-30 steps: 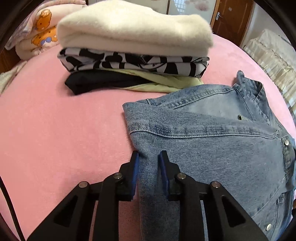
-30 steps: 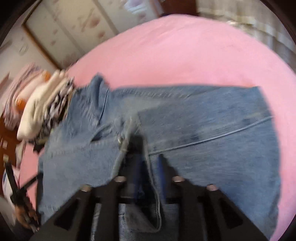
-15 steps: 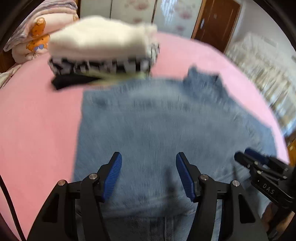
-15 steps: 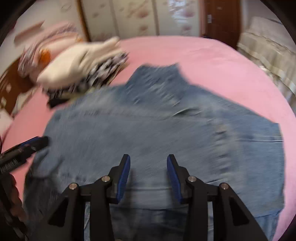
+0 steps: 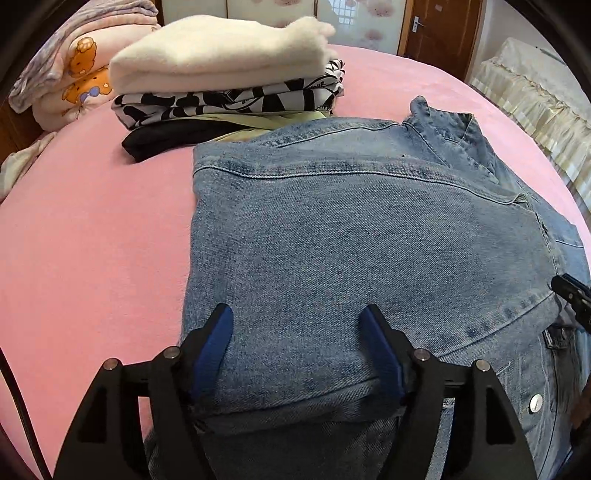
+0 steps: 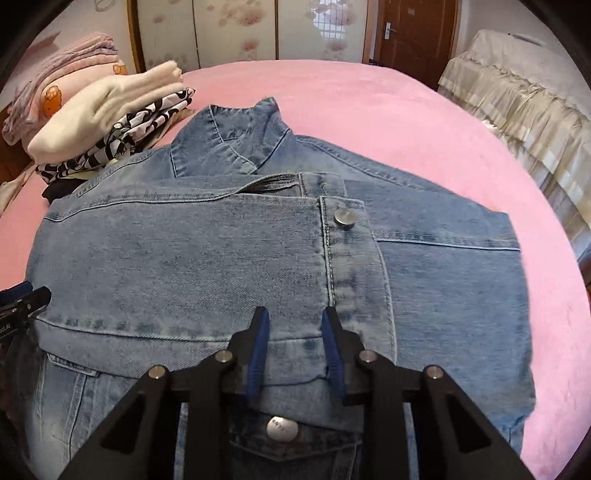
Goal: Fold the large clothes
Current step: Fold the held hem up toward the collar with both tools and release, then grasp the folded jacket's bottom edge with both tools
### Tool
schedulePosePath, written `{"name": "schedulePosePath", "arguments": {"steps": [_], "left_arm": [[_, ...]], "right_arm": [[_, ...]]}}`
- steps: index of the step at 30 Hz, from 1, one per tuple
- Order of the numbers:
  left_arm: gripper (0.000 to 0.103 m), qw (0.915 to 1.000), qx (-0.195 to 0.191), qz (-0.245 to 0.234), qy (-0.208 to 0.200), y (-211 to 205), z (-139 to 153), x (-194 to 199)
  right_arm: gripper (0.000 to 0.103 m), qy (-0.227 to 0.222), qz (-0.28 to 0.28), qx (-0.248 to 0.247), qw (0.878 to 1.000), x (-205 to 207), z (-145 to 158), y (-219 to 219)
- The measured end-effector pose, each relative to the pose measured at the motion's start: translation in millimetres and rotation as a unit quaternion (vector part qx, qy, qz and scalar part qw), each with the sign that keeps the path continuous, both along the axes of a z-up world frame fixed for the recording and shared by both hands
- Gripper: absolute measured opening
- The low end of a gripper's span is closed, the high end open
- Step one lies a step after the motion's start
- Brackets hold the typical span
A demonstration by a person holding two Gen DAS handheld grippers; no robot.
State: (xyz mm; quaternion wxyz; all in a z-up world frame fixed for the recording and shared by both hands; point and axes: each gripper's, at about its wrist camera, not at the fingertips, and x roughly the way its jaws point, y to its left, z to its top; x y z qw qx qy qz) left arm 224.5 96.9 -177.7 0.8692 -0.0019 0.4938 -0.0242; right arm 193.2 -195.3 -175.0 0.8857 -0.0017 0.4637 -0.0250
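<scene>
A blue denim jacket (image 5: 351,229) (image 6: 207,251) lies on the pink bed (image 5: 92,240), collar at the far end. One sleeve is folded across its front, and the buttoned cuff (image 6: 343,229) ends near the middle. My left gripper (image 5: 297,317) hovers over the folded sleeve's near left part; its jaws are opening wide and grip nothing. My right gripper (image 6: 295,321) straddles the cuff's near edge. Its jaws are closing with flat denim between them, but the pads do not pinch it. Each gripper's tip shows at the edge of the other's view (image 5: 570,295) (image 6: 26,299).
A stack of folded clothes (image 5: 221,62) (image 6: 103,110), cream on top of black-and-white print, sits just beyond the jacket's left shoulder. Bear-print blankets (image 5: 74,74) lie at the far left. A second bed with a beige ruffled cover (image 6: 517,96) stands to the right, and a brown door (image 6: 417,33) is behind.
My left gripper was shut on a denim edge, then let it go and spread wide. The sleeve now lies across the jacket. My right gripper released the denim, rolled level, and narrowed its jaws.
</scene>
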Motion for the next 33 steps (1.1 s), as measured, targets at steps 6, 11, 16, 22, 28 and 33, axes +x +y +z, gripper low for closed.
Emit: {"name": "schedulePosePath", "arguments": {"steps": [6, 11, 16, 22, 28, 33], "left_arm": [[0.072, 0.9999, -0.002, 0.008, 0.012, 0, 7, -10], [0.074, 0.9992, -0.027, 0.023, 0.019, 11, 24, -31], [0.075, 0.999, -0.034, 0.027, 0.013, 18, 50, -69], [0.077, 0.9996, -0.023, 0.019, 0.002, 31, 86, -122], [0.081, 0.9999, -0.012, 0.007, 0.007, 57, 106, -179], [0.081, 0.9992, -0.024, -0.006, 0.03, 88, 100, -217]], "right_arm": [[0.035, 0.002, -0.019, -0.022, 1.0, -9, 4, 6], [0.035, 0.007, -0.027, 0.01, 1.0, -31, 19, 4], [0.035, -0.008, -0.035, 0.025, 0.999, -69, 41, 8], [0.045, -0.025, -0.041, 0.045, 0.998, -121, 75, 9], [0.056, -0.053, -0.041, 0.052, 0.996, -178, 108, 3], [0.063, -0.065, -0.038, 0.037, 0.996, -223, 115, -4]]}}
